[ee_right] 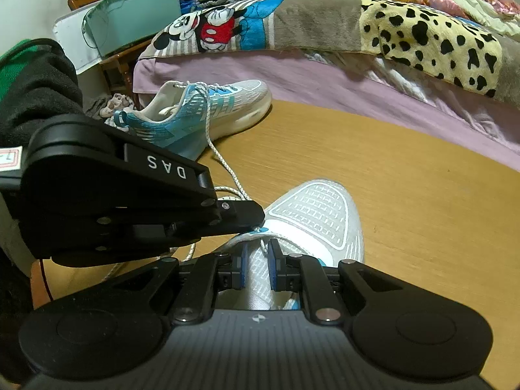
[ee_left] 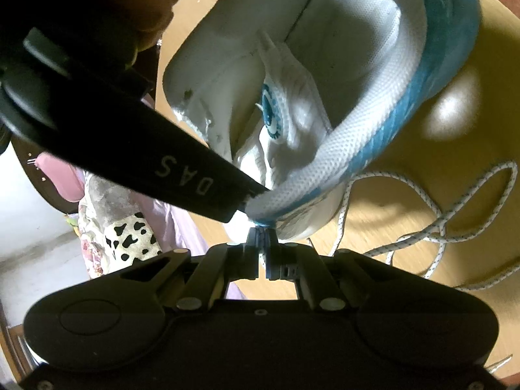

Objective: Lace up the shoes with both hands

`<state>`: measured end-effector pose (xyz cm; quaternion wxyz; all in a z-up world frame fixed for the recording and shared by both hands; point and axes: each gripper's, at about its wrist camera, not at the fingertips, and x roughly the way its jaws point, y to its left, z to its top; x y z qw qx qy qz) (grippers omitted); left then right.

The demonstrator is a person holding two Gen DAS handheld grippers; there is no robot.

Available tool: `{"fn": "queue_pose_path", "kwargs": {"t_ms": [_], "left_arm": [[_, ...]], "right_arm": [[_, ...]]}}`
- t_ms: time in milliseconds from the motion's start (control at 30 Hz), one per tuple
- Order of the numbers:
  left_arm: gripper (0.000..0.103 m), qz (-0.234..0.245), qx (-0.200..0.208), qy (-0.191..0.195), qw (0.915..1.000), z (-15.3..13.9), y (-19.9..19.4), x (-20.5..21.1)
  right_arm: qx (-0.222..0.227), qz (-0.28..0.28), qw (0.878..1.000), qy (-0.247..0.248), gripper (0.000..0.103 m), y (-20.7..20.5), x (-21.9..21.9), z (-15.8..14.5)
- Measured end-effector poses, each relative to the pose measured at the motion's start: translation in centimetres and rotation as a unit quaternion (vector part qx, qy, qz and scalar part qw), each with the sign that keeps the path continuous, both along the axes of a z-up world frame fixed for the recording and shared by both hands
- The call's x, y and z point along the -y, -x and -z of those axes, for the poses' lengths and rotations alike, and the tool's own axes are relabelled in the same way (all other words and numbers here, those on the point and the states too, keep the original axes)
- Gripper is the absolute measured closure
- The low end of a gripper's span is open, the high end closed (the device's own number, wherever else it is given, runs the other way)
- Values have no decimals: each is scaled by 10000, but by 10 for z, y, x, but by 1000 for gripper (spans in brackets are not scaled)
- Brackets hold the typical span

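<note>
2 tools (ee_left: 261, 237) (ee_right: 258, 253) | at shoe (ee_left: 341, 97) collar | lace (ee_left: 438, 224) beside

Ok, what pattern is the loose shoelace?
White shoelace with small dark flecks, best seen in the left wrist view.

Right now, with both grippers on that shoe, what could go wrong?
1. The left gripper pinches only the thin edge of the shoe; it could slip off.
2. The right gripper has the lace between its fingers, which look barely closed on it; a pull might lose it.
3. Loose lace loops lie on the table and may tangle or snag.
</note>
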<state>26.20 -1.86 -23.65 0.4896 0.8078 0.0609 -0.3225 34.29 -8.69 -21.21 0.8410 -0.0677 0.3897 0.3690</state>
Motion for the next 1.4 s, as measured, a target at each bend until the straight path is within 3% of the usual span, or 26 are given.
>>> {"fn": "queue_pose_path", "kwargs": {"t_ms": [167,400,533,600,667,733,800,833,1000,1067,1133,1200,1300,1333,1400], "left_arm": [[101,-249,-41,299,9992,-3,3,5],[100,-918,-263,909,9913,-20,-1,10],[99,-1559,-314,1408,9772,-36,-1,8],[98,-2033,-328,1878,9604,-52,1,8],[91,-2537,-393,2378,9368,-66,-1,5],[83,-2983,-614,3004,9039,-81,-8,16],[69,-3431,-1067,3698,8568,-99,-4,12],[62,-3553,-1235,3938,8387,-102,3,10],[61,-4003,-2112,4864,7474,-107,7,2],[59,-4147,-2482,4921,7241,-99,7,8],[60,-4390,-2461,4942,7089,-86,-2,13],[60,-4654,-2454,5077,6822,-73,-11,12],[68,-5024,-2477,5384,6296,-57,-24,5],[77,-5103,-2549,5498,6101,-55,-25,3],[82,-5248,-2695,5718,5701,-51,-28,-2]], "right_arm": [[62,38,10000,15,99,1,-1,1],[49,49,10000,-8,100,0,4,-7],[104,23,9999,31,100,4,10,-14],[133,9,9999,53,100,6,13,-17],[146,-4,9999,55,100,9,16,-20],[158,-6,9999,48,100,11,19,-22],[176,15,9998,30,100,12,22,-23],[160,41,9999,13,100,12,23,-23],[-37,170,9996,-237,100,9,34,-21],[-74,208,9992,-325,100,9,37,-21],[-106,229,9991,-349,100,9,38,-20],[-157,260,9987,-412,100,8,39,-19],[-161,242,9987,-424,100,8,38,-19],[-178,243,9985,-453,100,8,38,-19],[-190,207,9985,-464,100,10,37,-20]]}}
